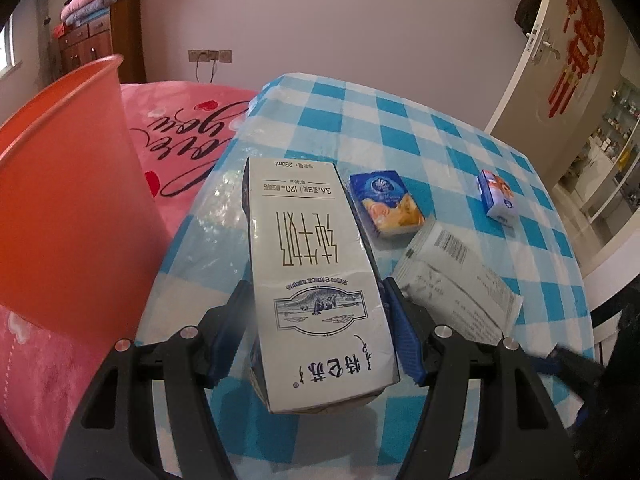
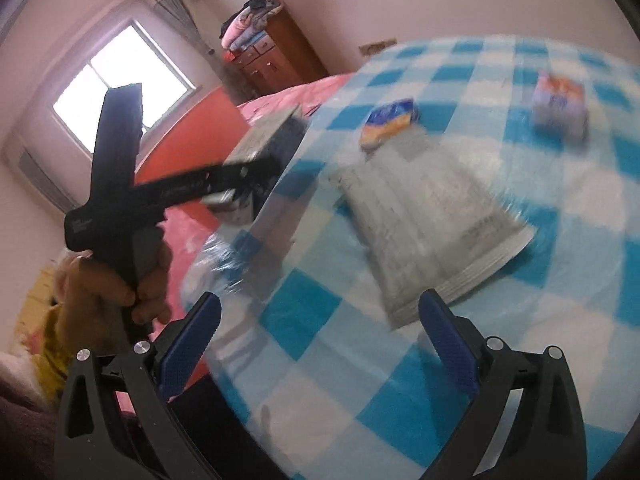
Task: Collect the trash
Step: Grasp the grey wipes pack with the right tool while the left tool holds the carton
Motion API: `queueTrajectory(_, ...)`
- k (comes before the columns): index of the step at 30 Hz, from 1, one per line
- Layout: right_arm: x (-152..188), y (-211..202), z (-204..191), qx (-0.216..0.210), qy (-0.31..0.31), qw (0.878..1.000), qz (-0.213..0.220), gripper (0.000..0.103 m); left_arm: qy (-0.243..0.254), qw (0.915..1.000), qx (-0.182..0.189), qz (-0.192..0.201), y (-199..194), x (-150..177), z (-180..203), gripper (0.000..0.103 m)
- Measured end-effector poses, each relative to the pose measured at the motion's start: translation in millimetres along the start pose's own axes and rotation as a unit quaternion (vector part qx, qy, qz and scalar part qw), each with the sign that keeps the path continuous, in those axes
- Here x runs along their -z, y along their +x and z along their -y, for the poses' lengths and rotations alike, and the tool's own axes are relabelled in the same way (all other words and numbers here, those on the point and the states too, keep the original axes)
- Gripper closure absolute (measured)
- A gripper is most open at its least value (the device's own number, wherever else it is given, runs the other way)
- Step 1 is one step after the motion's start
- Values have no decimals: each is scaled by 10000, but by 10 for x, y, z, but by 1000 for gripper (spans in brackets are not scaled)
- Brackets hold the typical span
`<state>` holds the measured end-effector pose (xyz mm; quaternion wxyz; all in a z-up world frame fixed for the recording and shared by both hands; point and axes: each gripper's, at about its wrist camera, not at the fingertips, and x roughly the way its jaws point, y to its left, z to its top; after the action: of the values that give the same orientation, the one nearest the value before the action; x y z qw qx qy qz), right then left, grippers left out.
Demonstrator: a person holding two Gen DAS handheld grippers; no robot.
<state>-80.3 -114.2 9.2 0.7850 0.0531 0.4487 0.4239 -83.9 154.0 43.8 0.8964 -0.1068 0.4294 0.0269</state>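
In the left wrist view, the left hand-held gripper (image 1: 316, 332) is clenched on a white milk carton (image 1: 316, 280): both blue pads press its long sides. The carton fills the middle of the frame and hangs over the near left part of the tabletop (image 1: 400, 128), which wears a blue and white checked cloth. At the left edge of the frame stands an orange bin (image 1: 68, 200), just beside the tabletop, with a pink bed cover (image 1: 180, 128) behind it.

On the cloth, right of the carton, lie a blue and orange tissue pack (image 1: 386, 204), a grey flat packet (image 1: 456, 284) with a barcode, and farther to the upper right a small blue and white pack (image 1: 498, 196), apart from the others.

In the right wrist view, which is blurred, the right hand-held gripper (image 2: 320, 324) is released, with nothing between its blue pads; the grey flat packet lies just beyond them. At the left of this frame a hand (image 2: 116, 284) holds the handle of the left gripper.
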Motion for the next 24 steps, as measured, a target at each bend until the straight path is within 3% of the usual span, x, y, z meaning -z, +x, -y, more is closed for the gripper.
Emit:
queueTrajectory(7, -354, 62, 24, 1355, -690, 9881, 220, 5, -3, 9997, 226, 13, -13, 45, -50, 37)
queueTrajectory(18, -522, 659, 286, 1599, -777, 9834, -356, 5, 278, 9992, 213, 194, -124, 8, -62, 37)
queueTrajectory(24, -532, 801, 187, 1927, -1203, 9727, -475, 5, 456, 9985, 73, 304, -179, -23, -59, 37)
